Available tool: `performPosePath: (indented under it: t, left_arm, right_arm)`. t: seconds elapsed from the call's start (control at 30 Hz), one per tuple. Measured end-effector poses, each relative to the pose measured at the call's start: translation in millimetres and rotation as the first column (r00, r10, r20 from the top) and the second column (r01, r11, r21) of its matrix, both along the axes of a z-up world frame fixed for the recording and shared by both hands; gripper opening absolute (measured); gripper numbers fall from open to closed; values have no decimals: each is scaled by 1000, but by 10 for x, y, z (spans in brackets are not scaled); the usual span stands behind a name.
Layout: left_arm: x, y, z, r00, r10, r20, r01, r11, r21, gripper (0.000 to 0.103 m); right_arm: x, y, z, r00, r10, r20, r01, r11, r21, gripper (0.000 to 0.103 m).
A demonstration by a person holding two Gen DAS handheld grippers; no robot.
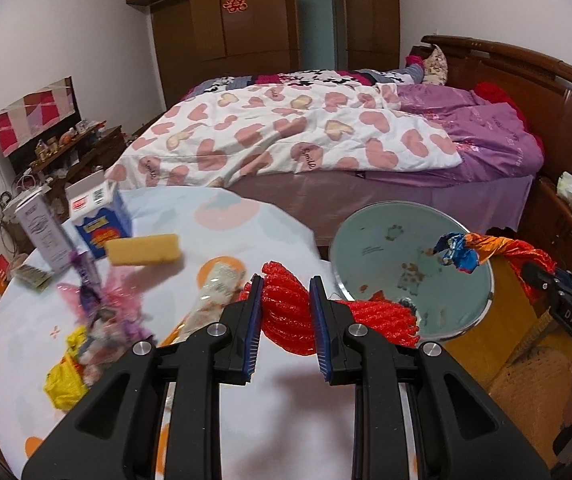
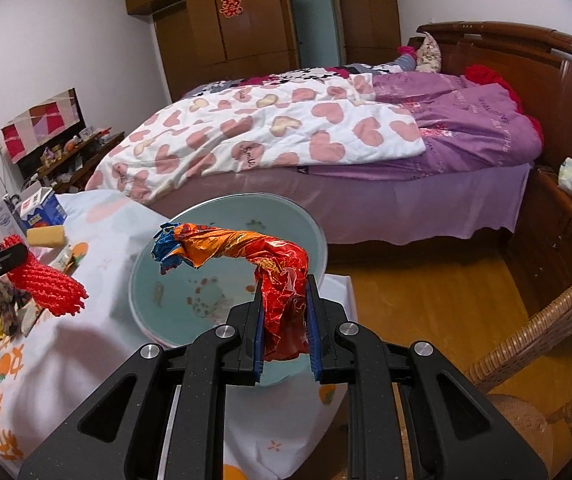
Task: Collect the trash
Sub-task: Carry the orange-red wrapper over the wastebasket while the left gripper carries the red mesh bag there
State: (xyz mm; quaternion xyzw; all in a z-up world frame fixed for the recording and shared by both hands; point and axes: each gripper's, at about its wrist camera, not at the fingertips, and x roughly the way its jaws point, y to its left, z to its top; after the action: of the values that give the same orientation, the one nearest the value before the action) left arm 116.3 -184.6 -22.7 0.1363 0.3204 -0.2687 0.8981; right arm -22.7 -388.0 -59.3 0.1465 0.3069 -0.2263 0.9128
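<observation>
Left wrist view has the left gripper [image 1: 286,296] clamped tight on a wad of red foam netting [image 1: 286,312], held just above the table [image 1: 245,408] right next to the basin [image 1: 414,272]. That pale blue basin sits at the table's edge on the bed [image 1: 326,136] side, with a few crumbs and stains inside. Right gripper [image 2: 284,300] is closed on a crumpled orange-red snack wrapper [image 2: 245,248], and the wrapper's blue twisted end hangs over the basin. So both pieces of trash are up in the air, one on each side of the basin, neither inside it.

More stuff is lying on the table on the far side of the netting from the basin: a yellow sponge [image 1: 143,249], a blue and white carton [image 1: 101,216], a grey box [image 1: 43,232], a pink-purple wrapper [image 1: 101,300], a yellow bag [image 1: 65,376] and a clear packet [image 1: 213,296]. A wicker chair [image 2: 546,344] stands on the wooden floor beyond the basin's other side.
</observation>
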Motion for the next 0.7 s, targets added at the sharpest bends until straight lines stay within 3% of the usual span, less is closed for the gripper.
performPosePath:
  t: [0.7]
  left_arm:
    - [241, -837, -269, 997, -50, -53, 52, 998, 30, 24]
  right_arm:
    - [307, -262, -174, 996, -31, -79, 25, 997, -67, 18]
